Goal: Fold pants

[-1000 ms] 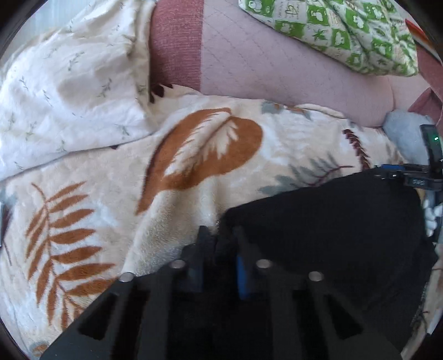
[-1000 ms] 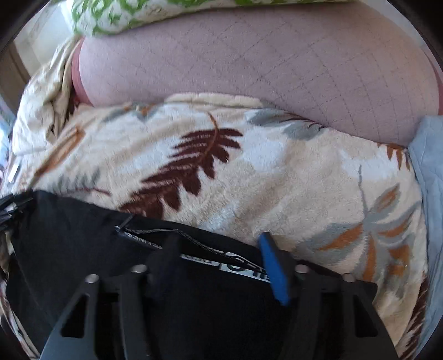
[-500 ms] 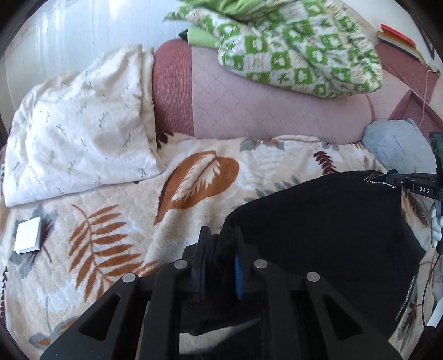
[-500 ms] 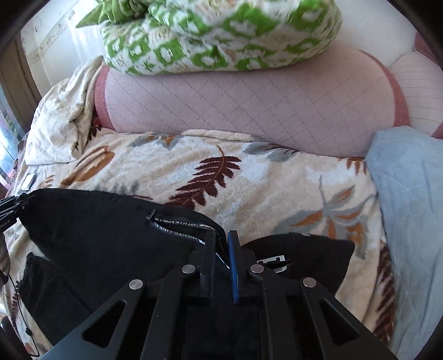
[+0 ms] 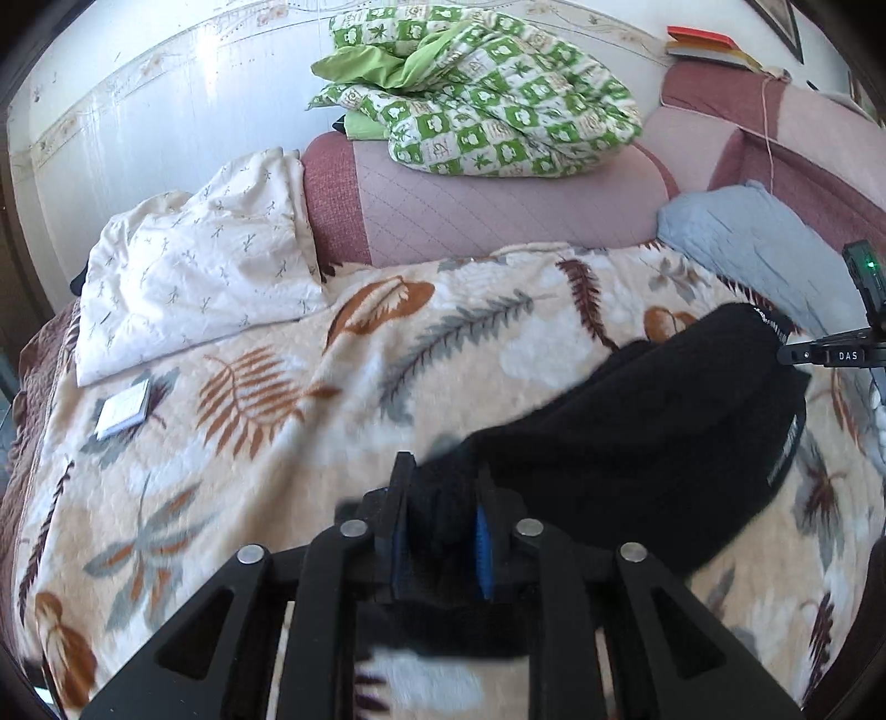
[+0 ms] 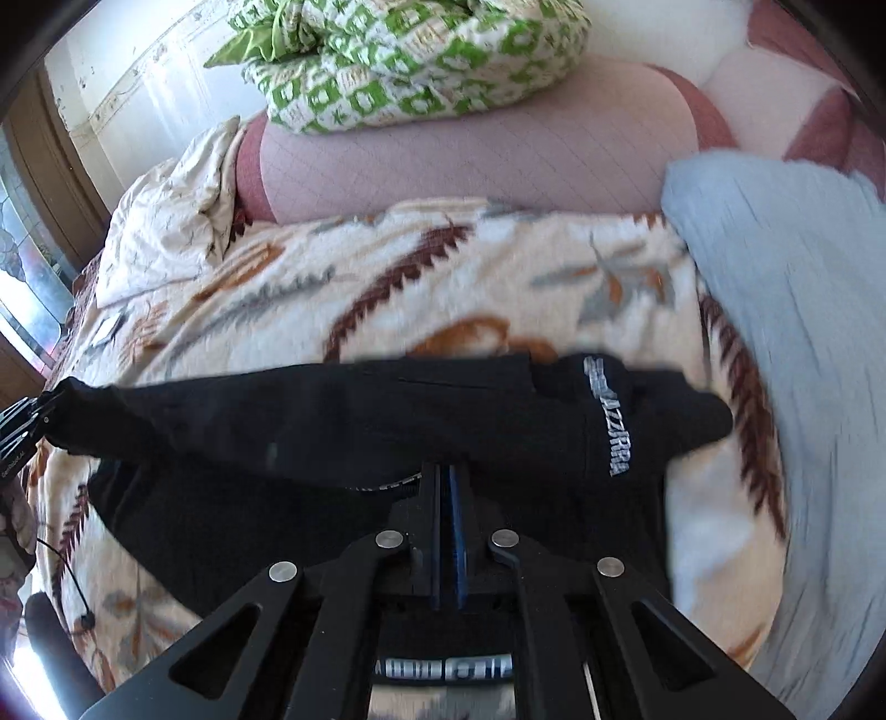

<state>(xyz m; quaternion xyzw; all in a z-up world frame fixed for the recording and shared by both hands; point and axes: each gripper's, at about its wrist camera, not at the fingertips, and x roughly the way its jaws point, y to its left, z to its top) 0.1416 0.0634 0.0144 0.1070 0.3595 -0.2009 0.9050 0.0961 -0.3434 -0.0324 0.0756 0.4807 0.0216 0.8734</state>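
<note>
Covering most of both views is a cream fleece blanket (image 5: 288,443) printed with rust, brown and grey leaves, spread over a bed. Behind it runs a long pink quilted bolster (image 5: 498,216), with a rumpled green-and-white checked quilt (image 5: 487,116) piled on top. At the far left a white pillow (image 5: 194,282) with small sprig marks leans against the bolster, its lower edge lying on the blanket. A pale blue-grey cushion (image 6: 786,310) lies along the right edge of the blanket.

Stretched across the blanket between the two tools is a pair of black pants (image 6: 332,421), hanging in a loose, sagging band with white lettering on the fabric near its right end. In the left wrist view the pants sit at lower right, with the dark fabric bunching toward the camera.

The left gripper (image 5: 440,531) has its blue-lined fingers pressed against a thick wad of the black fabric, clamped onto the pants. The right gripper (image 6: 446,526) has its fingers almost together, pinching a thin edge of the pants; the same tool appears at the far right edge of the left wrist view, meeting the other end of the garment.

A small white card or packet (image 5: 123,410) rests on the blanket just below the pillow. A red-covered book (image 5: 703,41) lies on the high pink backrest in the far right corner.
</note>
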